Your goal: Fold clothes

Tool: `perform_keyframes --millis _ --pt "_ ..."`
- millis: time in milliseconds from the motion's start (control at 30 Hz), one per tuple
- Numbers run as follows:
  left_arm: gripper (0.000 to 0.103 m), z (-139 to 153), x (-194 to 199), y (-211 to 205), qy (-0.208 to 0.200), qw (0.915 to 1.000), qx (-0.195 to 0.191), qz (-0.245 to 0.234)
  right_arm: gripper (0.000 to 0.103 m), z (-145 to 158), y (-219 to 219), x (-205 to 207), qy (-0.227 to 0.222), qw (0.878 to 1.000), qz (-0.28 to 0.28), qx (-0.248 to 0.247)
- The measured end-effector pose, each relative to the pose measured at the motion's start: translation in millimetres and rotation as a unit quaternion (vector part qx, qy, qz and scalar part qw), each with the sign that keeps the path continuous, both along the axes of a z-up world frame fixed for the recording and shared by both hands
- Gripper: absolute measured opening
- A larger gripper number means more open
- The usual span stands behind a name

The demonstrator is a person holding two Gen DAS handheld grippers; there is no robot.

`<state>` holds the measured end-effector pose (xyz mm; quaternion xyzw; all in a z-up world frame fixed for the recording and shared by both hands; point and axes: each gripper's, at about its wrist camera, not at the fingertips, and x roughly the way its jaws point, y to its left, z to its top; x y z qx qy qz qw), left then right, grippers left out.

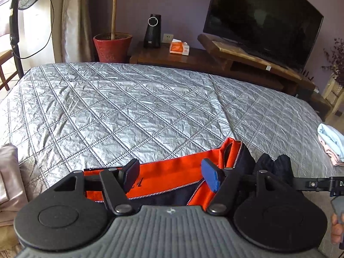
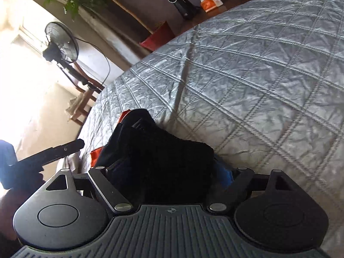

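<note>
A navy jacket with orange lining and a silver zipper (image 1: 172, 176) lies at the near edge of the quilted grey bedspread (image 1: 129, 107). My left gripper (image 1: 172, 177) hovers just over the orange lining, open, with nothing between its black and blue pads. In the right wrist view, the dark bunched part of the jacket (image 2: 159, 163) bulges up between the widely spread fingers of my right gripper (image 2: 169, 172). It hides the left finger, and only the blue pad (image 2: 224, 173) shows. The right gripper's arm (image 1: 318, 183) shows at the right edge of the left wrist view.
A light blue and pink garment (image 1: 331, 144) lies at the bed's right edge. Beyond the bed stand a red plant pot (image 1: 111, 47), a wooden TV unit with a television (image 1: 262, 25) and a standing fan (image 2: 61, 43). A beige cloth (image 1: 8, 178) hangs at the left.
</note>
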<state>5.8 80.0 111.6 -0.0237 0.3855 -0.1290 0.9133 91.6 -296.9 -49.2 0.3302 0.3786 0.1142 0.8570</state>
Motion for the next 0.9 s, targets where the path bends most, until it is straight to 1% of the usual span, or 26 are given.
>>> perform_keyframes --millis 33,100,167,200,233,300,367,433,500,533,600,633,667,700,733,767,800,833,867,900 --pt "0.060 -0.1 0.5 0.5 0.000 1.0000 -0.001 0.001 0.070 2.8 2.0 0.1 -0.008 1.000 -0.003 -0.010" --pt "0.060 0.1 2.0 2.8 -0.001 1.0000 -0.004 0.007 0.046 11.0 3.7 -1.8 -0.028 0.999 -0.001 -0.022" --pt "0.061 0.6 3.3 4.6 -0.001 0.9999 -0.006 0.010 0.031 17.6 5.3 -4.6 -0.049 0.998 0.014 -0.028" --pt "0.061 1.0 3.7 5.0 -0.001 0.9999 -0.006 0.010 0.027 20.7 5.2 -6.8 -0.058 0.998 0.021 -0.026" --pt "0.061 1.6 3.9 5.6 -0.002 0.9999 -0.007 0.012 0.026 24.7 5.1 -10.1 -0.066 0.997 0.021 -0.026" --pt "0.062 2.7 4.3 7.0 -0.004 0.9998 -0.009 0.016 0.022 34.6 1.4 -18.1 -0.083 0.996 0.006 -0.019" --pt "0.062 3.1 4.6 9.2 -0.005 0.9997 -0.011 0.022 0.021 52.1 -9.2 -30.7 -0.117 0.993 -0.029 -0.004" --pt "0.062 3.4 5.3 11.9 -0.005 0.9995 -0.015 0.027 0.021 73.7 -24.6 -51.0 -0.167 0.982 -0.089 -0.002" --pt "0.062 4.0 5.3 12.7 -0.007 0.9993 -0.020 0.031 0.021 89.0 -46.7 -74.4 -0.212 0.962 -0.174 -0.003" --pt "0.062 4.5 5.2 12.4 -0.009 0.9992 -0.022 0.031 0.022 93.1 -57.5 -84.1 -0.221 0.949 -0.223 -0.017" --pt "0.062 5.4 4.7 10.5 -0.011 0.9992 -0.024 0.030 0.024 90.9 -79.6 -89.0 -0.197 0.928 -0.308 -0.073" --pt "0.062 5.5 4.5 8.9 -0.012 0.9993 -0.023 0.028 0.024 88.9 -90.7 -90.0 -0.180 0.915 -0.347 -0.103" --pt "0.062 5.4 4.2 7.6 -0.012 0.9993 -0.022 0.027 0.025 85.4 -100.4 -86.5 -0.156 0.904 -0.373 -0.139" --pt "0.062 5.2 4.0 7.0 -0.012 0.9994 -0.021 0.026 0.027 84.3 -101.8 -83.8 -0.144 0.898 -0.380 -0.169" --pt "0.062 4.9 3.8 6.4 -0.012 0.9994 -0.020 0.026 0.028 85.2 -98.6 -83.4 -0.141 0.894 -0.379 -0.195" --pt "0.062 4.6 4.0 6.2 -0.012 0.9994 -0.020 0.026 0.032 86.2 -95.3 -82.9 -0.139 0.889 -0.378 -0.220" --pt "0.062 4.1 4.9 7.0 -0.012 0.9993 -0.020 0.029 0.040 87.2 -92.1 -82.5 -0.136 0.883 -0.377 -0.245" --pt "0.062 3.5 5.9 7.9 -0.012 0.9992 -0.020 0.031 0.040 88.2 -88.9 -82.0 -0.133 0.877 -0.375 -0.269" --pt "0.062 3.0 7.2 8.8 -0.012 0.9991 -0.021 0.034 0.050 89.2 -85.6 -81.6 -0.130 0.870 -0.373 -0.294" --pt "0.062 2.9 8.3 9.2 -0.012 0.9990 -0.022 0.036 0.063 90.2 -82.4 -81.1 -0.127 0.863 -0.371 -0.318"
